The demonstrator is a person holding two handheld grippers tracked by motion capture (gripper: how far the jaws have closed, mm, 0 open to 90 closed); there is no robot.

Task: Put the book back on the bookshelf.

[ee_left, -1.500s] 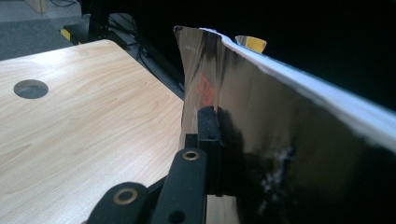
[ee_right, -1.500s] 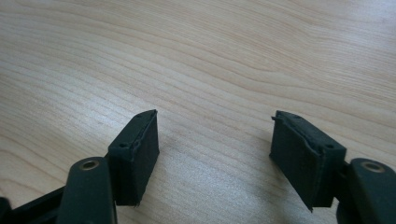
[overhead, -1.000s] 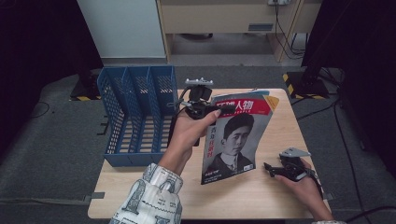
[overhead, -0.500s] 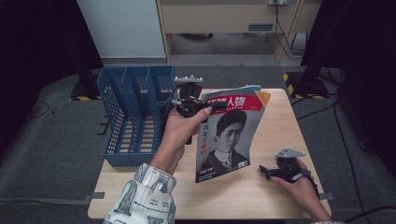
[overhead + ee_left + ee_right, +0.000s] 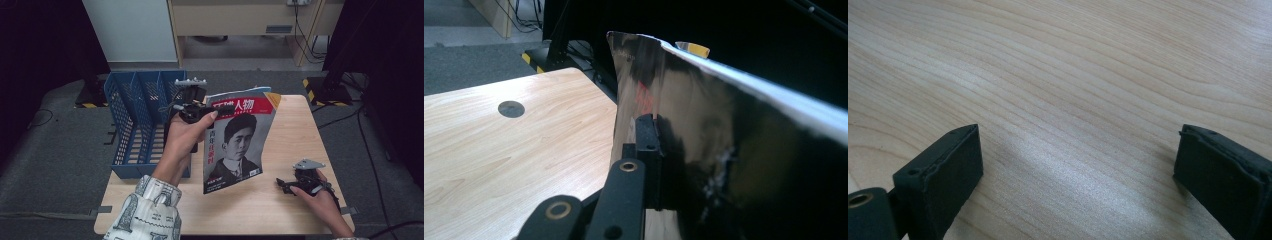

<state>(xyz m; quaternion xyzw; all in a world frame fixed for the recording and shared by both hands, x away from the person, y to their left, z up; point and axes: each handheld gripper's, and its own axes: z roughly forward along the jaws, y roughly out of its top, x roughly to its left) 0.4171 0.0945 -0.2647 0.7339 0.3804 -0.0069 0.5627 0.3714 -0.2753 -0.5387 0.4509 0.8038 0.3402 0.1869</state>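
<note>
High view: a light wooden table [image 5: 280, 200] fills the lower centre of the frame, grey floor around it. At centre, a magazine [image 5: 240, 145] with a red title band and a portrait cover stands nearly upright, its lower edge on or just above the tabletop, its top corner leaning toward the upper right. The left gripper [image 5: 200, 111], at centre left, is clamped on the magazine's upper left edge; the left hand [image 5: 182, 140] and a patterned sleeve [image 5: 145, 212] rise from the bottom edge. A blue file rack [image 5: 135, 125] with upright dividers sits at the table's left edge, just left of the hand. The right gripper [image 5: 292, 185] lies low on the table at lower right, well apart from the magazine, held by the right hand [image 5: 320, 202]. Left gripper view: the black jaws rise from the bottom centre, pressed together on the glossy cover [image 5: 704, 135], which occupies the right half of the frame; the tabletop with a dark round cap [image 5: 511, 108] lies to the left. Right gripper view: two black pads [image 5: 955, 165] stand far apart at lower left and lower right, having just been opening, nothing between them, bare wood grain beneath.
</note>
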